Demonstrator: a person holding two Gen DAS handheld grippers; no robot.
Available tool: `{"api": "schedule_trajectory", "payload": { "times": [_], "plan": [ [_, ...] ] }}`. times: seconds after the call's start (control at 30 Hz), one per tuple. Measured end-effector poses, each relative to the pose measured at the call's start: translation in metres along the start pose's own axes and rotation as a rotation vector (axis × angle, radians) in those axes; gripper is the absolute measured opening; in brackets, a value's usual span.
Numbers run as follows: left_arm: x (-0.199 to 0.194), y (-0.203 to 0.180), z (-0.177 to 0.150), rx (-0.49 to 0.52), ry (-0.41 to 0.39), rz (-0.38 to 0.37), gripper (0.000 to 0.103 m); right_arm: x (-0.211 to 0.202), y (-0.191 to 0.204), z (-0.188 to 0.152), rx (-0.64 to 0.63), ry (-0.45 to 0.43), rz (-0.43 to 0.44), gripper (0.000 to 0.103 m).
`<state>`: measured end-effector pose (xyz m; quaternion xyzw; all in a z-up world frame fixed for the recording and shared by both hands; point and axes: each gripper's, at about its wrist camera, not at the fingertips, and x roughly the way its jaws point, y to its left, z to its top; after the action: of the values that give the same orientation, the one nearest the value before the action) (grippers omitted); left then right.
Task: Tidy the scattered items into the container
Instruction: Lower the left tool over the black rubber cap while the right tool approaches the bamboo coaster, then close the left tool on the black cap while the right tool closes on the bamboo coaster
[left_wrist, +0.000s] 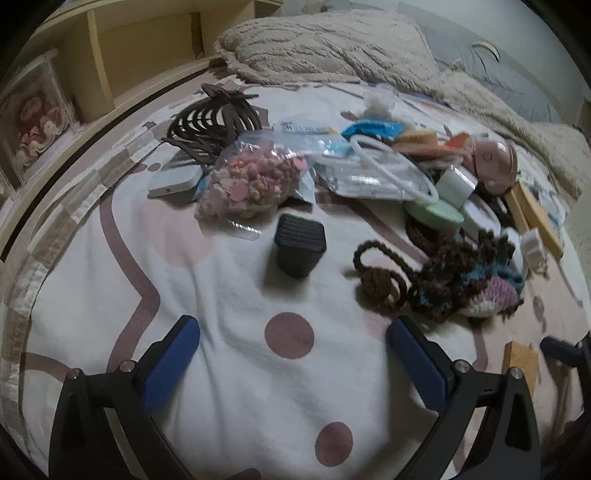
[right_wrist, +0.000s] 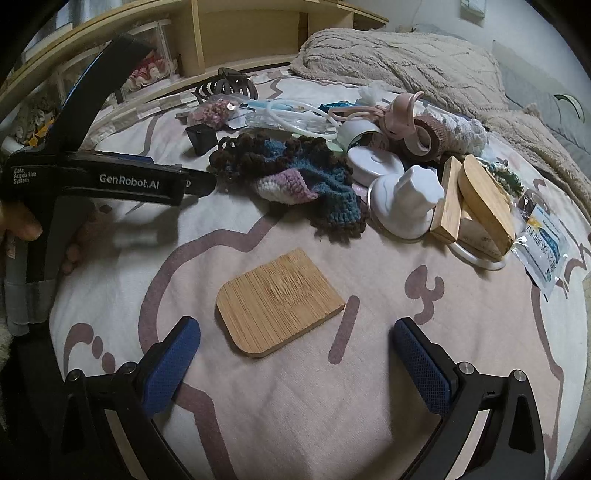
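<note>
Low in the centre of the right wrist view, a flat bamboo board (right_wrist: 279, 301) with rounded corners lies on the bed sheet (right_wrist: 461, 332), between the right gripper (right_wrist: 295, 343) jaws, spread wide. Left gripper (left_wrist: 293, 341) jaws gape too, empty.

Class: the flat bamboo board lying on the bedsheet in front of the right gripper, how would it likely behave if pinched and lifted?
The bamboo board looks rigid, so it probably won't flop. It lies flat on the soft sheet, so getting under its thin edge may be awkward. Its smooth faces might slip.
</note>
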<state>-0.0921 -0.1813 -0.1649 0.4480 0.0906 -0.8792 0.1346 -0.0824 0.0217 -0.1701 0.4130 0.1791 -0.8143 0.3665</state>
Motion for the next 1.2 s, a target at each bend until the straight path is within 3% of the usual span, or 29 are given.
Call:
{"api": "schedule_trajectory", "payload": {
  "times": [0.07,0.27,0.5,0.6,0.8,1.0,1.2],
  "plan": [
    [-0.001,0.007,0.005,-0.039,-0.015,-0.023,0.102,0.001,0.002,0.000,-0.005,0.001,-0.007,0.103],
    [-0.003,0.022,0.019,-0.113,-0.059,-0.048,0.079,0.002,0.001,-0.001,0.001,0.004,0.000,0.103],
    [0.000,0.014,0.026,-0.072,-0.075,-0.079,0.051,0.000,0.000,0.000,0.008,0.003,0.007,0.103],
    [0.001,0.007,0.025,-0.033,-0.074,-0.084,0.044,-0.002,-0.002,0.002,0.012,-0.001,0.014,0.103],
    [0.004,0.004,0.026,-0.005,-0.073,-0.085,0.044,-0.009,-0.013,0.010,-0.001,-0.019,0.078,0.103],
    [0.004,0.000,0.025,0.010,-0.079,-0.091,0.044,-0.012,-0.013,0.016,-0.051,-0.028,0.204,0.103],
    [0.001,-0.003,0.024,0.028,-0.093,-0.104,0.043,-0.009,-0.027,0.022,0.006,-0.043,0.353,0.103]
  ]
}}
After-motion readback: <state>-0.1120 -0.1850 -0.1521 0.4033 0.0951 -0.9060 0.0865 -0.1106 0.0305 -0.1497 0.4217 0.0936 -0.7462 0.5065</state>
